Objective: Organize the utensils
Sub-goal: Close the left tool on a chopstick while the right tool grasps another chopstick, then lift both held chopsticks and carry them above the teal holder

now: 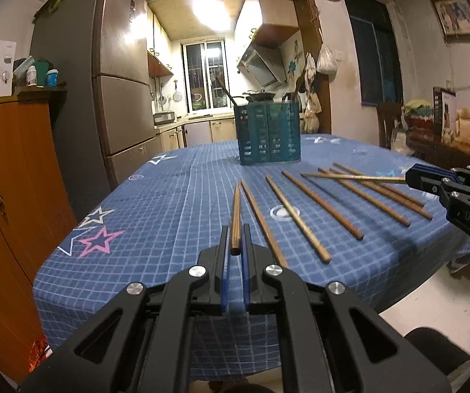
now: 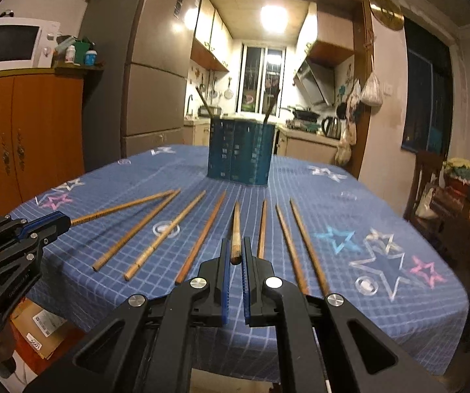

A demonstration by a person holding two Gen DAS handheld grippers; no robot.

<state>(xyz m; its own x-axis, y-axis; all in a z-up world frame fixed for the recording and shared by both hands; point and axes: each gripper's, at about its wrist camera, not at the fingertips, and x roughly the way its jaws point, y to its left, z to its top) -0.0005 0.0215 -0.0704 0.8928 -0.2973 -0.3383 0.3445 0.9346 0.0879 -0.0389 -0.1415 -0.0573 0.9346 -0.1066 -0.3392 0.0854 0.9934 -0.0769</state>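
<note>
The left tool (image 1: 235, 245) is clamped on the butt of a chopstick (image 1: 236, 216) that points to 12 o'clock, clear of the desk (image 1: 156, 216). The right tool (image 2: 235, 255) pinches another chopstick (image 2: 236, 229) the same way. Loose chopsticks (image 2: 199, 235) lie fanned on the cloth beneath. At 12 o'clock, well apart, stands the green holder (image 1: 269, 132), two utensils leaning in it.

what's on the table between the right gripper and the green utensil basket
In the right wrist view, only bare blue tablecloth lies between the right gripper's held chopstick and the basket; loose chopsticks flank that stretch.
</note>
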